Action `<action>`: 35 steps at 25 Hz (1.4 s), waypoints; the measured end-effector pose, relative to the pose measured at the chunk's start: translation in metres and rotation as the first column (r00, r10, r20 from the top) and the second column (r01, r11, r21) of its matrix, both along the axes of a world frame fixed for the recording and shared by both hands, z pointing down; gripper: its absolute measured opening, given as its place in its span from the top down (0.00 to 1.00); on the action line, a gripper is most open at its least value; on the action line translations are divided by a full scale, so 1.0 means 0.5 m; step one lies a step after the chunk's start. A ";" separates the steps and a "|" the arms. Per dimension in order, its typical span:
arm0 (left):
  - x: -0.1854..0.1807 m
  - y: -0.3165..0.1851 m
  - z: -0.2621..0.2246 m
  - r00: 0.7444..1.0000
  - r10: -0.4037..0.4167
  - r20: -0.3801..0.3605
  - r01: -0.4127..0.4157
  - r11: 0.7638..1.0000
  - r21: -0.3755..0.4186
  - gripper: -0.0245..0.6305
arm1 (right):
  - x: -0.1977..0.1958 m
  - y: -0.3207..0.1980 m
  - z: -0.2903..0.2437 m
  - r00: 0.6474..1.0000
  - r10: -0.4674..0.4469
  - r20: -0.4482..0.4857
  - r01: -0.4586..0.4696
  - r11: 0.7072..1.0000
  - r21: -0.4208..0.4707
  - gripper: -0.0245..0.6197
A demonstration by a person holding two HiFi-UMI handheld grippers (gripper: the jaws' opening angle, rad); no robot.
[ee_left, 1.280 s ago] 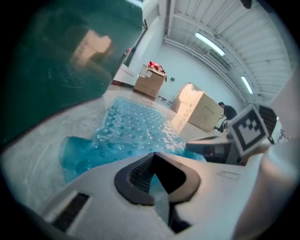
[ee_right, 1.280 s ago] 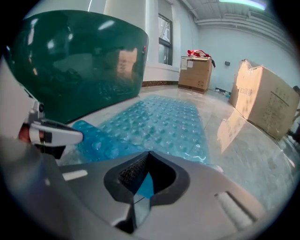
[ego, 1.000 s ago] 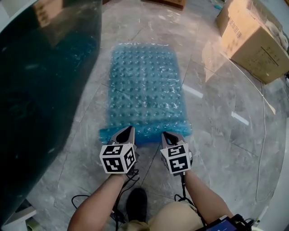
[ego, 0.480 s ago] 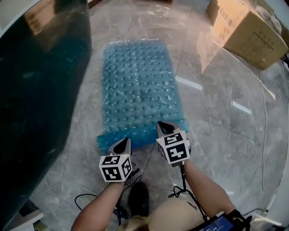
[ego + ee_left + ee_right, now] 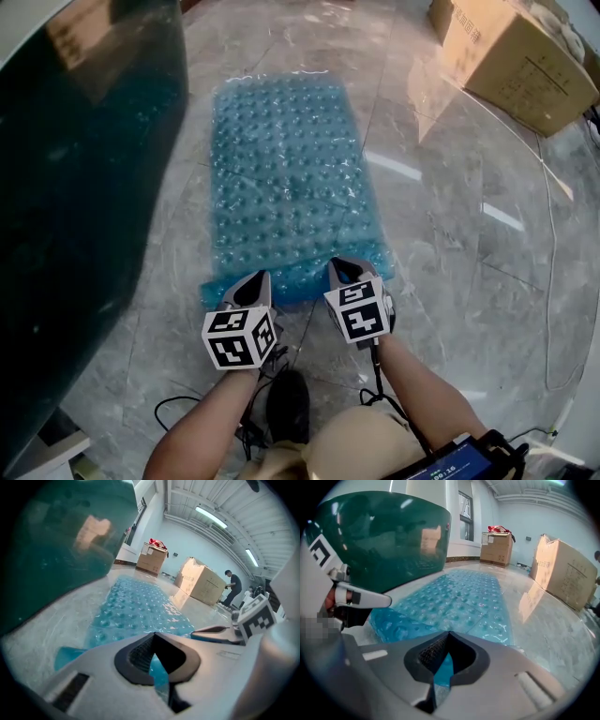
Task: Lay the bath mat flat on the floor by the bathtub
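Now, from left: bathtub; my left tongs, clenched on the near edge of the bath mat, which lies spread on the floor beside the bathtub; my right tongs, clenched likewise. Risk, as I judge it: uneven release leaves that bunched edge folded, not flat.

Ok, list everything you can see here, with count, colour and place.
bath mat: one, translucent blue, on the floor beside the bathtub
bathtub: one, dark green, left
floor: grey marble tile
cardboard boxes: two, brown, beyond the mat, right
cable: one, thin, pale, on the floor, right
shoe: one, black, bottom
left gripper: grey, shut on the bath mat's near edge
right gripper: grey, shut on the same edge
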State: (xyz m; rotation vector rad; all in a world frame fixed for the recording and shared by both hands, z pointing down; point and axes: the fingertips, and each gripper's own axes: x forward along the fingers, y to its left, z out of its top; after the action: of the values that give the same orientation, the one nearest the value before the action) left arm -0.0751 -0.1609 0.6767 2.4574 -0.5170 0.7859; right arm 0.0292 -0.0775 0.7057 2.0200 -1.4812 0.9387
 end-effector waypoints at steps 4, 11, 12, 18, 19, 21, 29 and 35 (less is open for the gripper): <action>-0.001 -0.004 0.031 0.998 0.000 0.067 0.003 0.999 -0.048 0.95 | -0.027 0.036 0.001 1.000 -0.022 -0.016 0.022 1.000 0.000 0.95; -0.032 0.034 0.060 0.992 0.049 0.117 -0.043 0.998 -0.054 0.95 | -0.055 0.064 -0.018 0.997 -0.073 0.010 0.073 0.997 -0.022 0.95; -0.032 0.039 0.060 0.992 0.057 0.115 -0.052 0.998 -0.047 0.95 | -0.049 0.060 -0.030 0.997 -0.072 0.019 0.072 0.997 -0.012 0.95; -0.056 0.077 0.064 0.989 0.076 0.125 -0.071 0.996 -0.044 0.95 | -0.014 0.011 -0.039 0.997 -0.080 0.010 0.080 0.997 -0.016 0.95; -0.060 0.083 0.061 0.988 0.088 0.126 -0.084 0.996 -0.039 0.95 | -0.015 0.011 -0.029 0.996 -0.090 0.007 0.091 0.995 -0.038 0.95; -0.064 0.088 0.045 0.989 0.091 0.119 -0.087 0.995 -0.037 0.95 | -0.023 0.022 -0.007 0.993 -0.115 0.006 0.115 0.990 -0.082 0.95; -0.039 0.025 -0.056 0.992 0.095 0.087 -0.090 0.994 -0.062 0.95 | -0.050 0.065 0.018 0.997 -0.071 0.038 0.073 0.995 -0.064 0.95; -0.062 0.004 0.048 0.980 0.029 0.195 -0.001 0.990 -0.143 0.95 | -0.061 0.064 0.013 0.997 -0.074 0.035 0.075 0.997 -0.028 0.95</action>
State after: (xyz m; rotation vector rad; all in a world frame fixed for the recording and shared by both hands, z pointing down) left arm -0.1059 -0.1589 0.7008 2.2682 -0.4958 1.0423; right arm -0.0013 -0.0457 0.7122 1.9236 -1.5410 0.9634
